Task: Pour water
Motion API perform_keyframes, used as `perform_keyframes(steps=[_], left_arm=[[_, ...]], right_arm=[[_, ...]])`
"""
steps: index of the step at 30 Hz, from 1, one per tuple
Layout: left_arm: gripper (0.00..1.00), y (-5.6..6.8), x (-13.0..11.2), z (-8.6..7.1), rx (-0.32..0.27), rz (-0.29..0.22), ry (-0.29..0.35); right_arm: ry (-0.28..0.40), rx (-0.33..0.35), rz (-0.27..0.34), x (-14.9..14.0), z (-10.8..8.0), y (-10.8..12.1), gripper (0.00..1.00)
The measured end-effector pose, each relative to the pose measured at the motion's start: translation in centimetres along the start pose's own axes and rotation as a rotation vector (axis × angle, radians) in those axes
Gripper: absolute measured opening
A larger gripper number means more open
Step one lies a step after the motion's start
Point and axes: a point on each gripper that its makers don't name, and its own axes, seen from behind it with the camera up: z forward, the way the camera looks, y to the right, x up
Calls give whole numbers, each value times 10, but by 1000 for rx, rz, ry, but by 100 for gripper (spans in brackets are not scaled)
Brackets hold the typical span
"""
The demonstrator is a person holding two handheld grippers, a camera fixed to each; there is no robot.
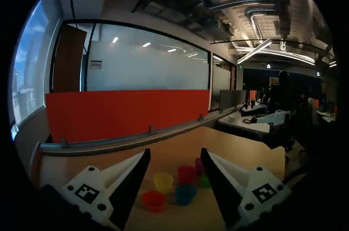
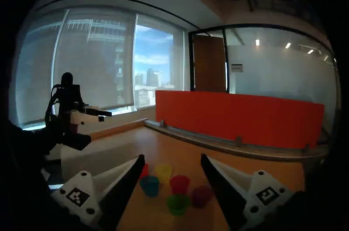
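Several small coloured cups stand clustered on the wooden desk [image 1: 244, 143]. In the left gripper view I see a yellow cup [image 1: 163, 182], a red cup [image 1: 186, 173], a blue cup [image 1: 185, 194], an orange cup [image 1: 153, 200], a purple cup [image 1: 199, 166] and a green cup [image 1: 205, 181]. My left gripper [image 1: 175, 150] hangs open above and short of them, holding nothing. In the right gripper view the blue cup [image 2: 150, 185], yellow cup [image 2: 164, 172], red cup [image 2: 179, 184], green cup [image 2: 177, 204] and purple cup [image 2: 202, 196] sit below my open, empty right gripper [image 2: 172, 156].
A red partition [image 1: 126, 113] with a metal rail [image 1: 139, 137] runs along the desk's far edge. A dark device with a white body [image 2: 74, 119] rises at the desk's left end before the windows. Another desk with monitors and chairs [image 1: 261, 113] stands to the right.
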Motion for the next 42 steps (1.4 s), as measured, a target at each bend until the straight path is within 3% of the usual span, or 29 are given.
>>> perform_keyframes(steps=[5,17,32,42], left_arm=[[85,8,-17,3,-38,14,-54],[85,13,-48,10,-68,41,-130],[85,8,-82,24,-88,37,-189],[85,12,-114,39,-120,44,-252]], right_arm=[[-46,4,-8,-14,0,0,100],[-116,24,-35,-40,3,-2,99],[-199,30,-56,-81,13,5,100],[-246,43,-52,-109,22,10,100]])
